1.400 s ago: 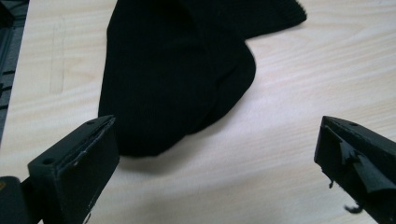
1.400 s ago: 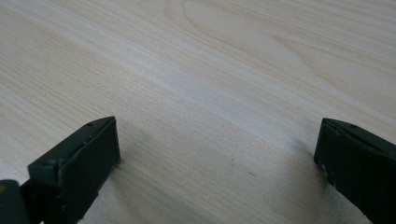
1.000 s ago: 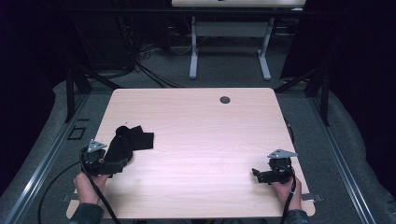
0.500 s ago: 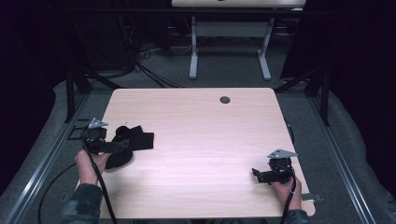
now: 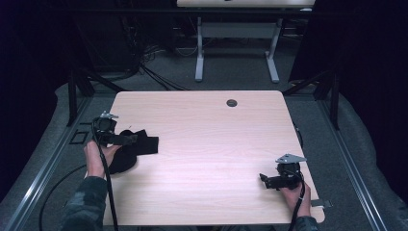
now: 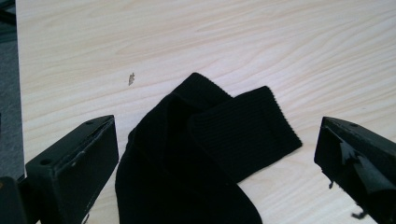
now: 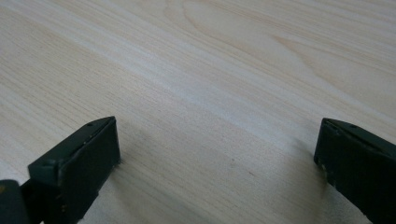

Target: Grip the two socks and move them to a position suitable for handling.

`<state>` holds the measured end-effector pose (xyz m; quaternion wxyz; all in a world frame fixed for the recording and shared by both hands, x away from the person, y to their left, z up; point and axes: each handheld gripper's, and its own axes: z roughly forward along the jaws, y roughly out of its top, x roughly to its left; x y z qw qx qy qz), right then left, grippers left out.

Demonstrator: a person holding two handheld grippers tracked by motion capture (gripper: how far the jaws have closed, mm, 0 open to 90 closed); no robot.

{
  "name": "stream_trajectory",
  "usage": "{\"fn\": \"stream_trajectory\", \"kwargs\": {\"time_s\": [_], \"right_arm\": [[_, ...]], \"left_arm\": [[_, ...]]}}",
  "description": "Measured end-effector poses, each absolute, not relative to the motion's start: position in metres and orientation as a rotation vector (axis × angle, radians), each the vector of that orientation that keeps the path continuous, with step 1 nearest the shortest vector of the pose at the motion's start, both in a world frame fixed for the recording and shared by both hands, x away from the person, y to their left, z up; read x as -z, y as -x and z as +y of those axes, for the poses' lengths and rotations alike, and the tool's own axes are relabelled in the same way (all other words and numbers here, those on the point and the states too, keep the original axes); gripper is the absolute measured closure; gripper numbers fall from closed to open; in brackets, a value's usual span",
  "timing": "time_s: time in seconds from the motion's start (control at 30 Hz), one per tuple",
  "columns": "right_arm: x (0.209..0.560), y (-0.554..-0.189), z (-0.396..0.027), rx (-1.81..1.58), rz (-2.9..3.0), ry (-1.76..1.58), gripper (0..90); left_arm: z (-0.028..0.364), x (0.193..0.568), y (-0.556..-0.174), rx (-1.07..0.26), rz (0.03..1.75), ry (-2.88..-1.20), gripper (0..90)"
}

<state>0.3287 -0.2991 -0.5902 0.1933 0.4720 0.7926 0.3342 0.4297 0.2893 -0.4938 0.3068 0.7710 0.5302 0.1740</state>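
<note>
Left tongs (image 5: 126,139) have been swung toward the table's (image 5: 202,144) left edge and opened wide; the black sock (image 6: 201,154), released, lies crumpled between them. Right tongs (image 5: 263,179) are held open, empty.

Tabletop (image 5: 207,144) mostly free btwn grippers; black cloth (image 5: 137,147) blocks left edge.
</note>
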Motion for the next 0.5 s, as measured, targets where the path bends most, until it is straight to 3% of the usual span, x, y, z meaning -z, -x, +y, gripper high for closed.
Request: {"fn": "stream_trajectory", "kwargs": {"time_s": [0.27,0.5], "right_arm": [[0.59,-0.329,-0.299,-0.938,2.224,-1.324,0.0],[0.59,-0.329,-0.299,-0.937,2.224,-1.323,0.0]], "left_arm": [[0.286,0.507,-0.445,-0.488,1.458,-2.067,8.1],[0.29,0.525,-0.458,-0.397,1.518,-2.088,16.4]]}}
